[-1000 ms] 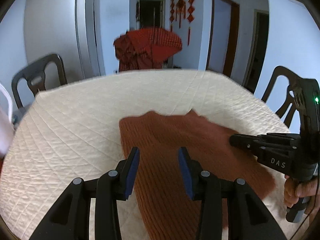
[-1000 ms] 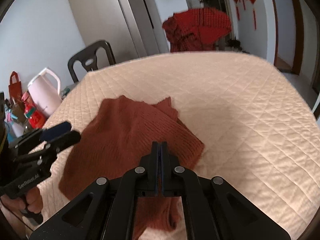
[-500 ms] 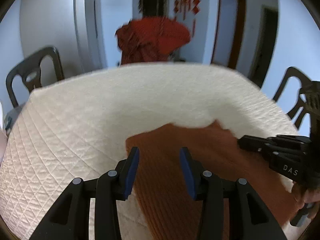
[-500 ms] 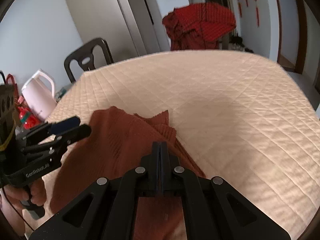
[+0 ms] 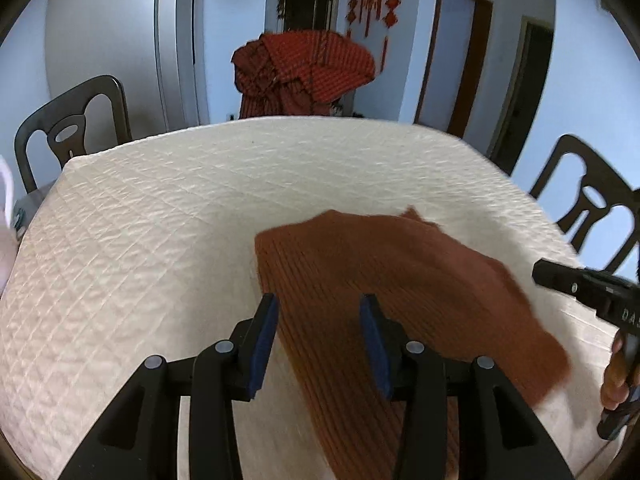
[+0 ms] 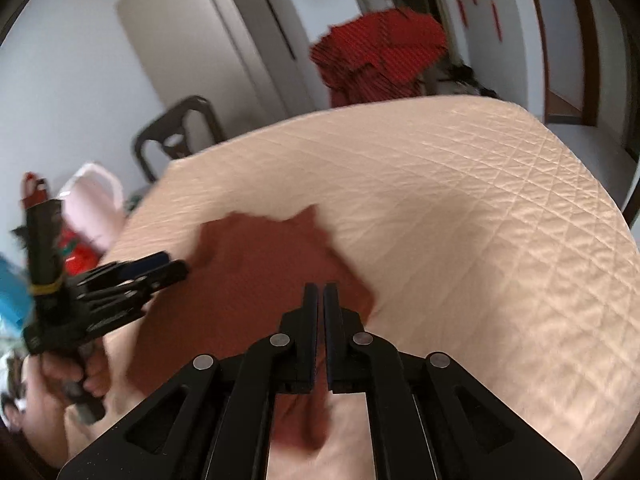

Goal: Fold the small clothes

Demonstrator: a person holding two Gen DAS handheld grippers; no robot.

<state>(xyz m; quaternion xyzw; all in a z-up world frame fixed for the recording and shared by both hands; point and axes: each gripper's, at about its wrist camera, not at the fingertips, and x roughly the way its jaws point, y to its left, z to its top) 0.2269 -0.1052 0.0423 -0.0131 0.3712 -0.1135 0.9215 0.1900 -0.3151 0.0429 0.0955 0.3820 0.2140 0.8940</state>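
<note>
A rust-brown ribbed knit garment [image 5: 400,264] lies flat on the cream quilted table [image 5: 160,220], near its front. My left gripper [image 5: 319,304] hovers open over the garment's left edge, with nothing between its blue pads. In the right wrist view the same garment [image 6: 260,264] lies below my right gripper [image 6: 320,288]. The right gripper's jaws are opening and stand a narrow crack apart, with no cloth pinched between them. The right gripper [image 5: 540,272] shows in the left wrist view beyond the garment's right corner. The left gripper [image 6: 176,266] also appears at the left of the right wrist view.
Dark chairs stand at the table's left [image 5: 72,136] and right [image 5: 592,208]. A red checked cloth [image 5: 304,72] is draped over something behind the far edge. A pink kettle [image 6: 94,200] and red items sit off the table's left side. A hand [image 5: 616,376] grips the right handle.
The right gripper has drawn back to the right, off the garment, and its shut jaws have parted a crack. The left gripper stays open over the garment's left edge.
</note>
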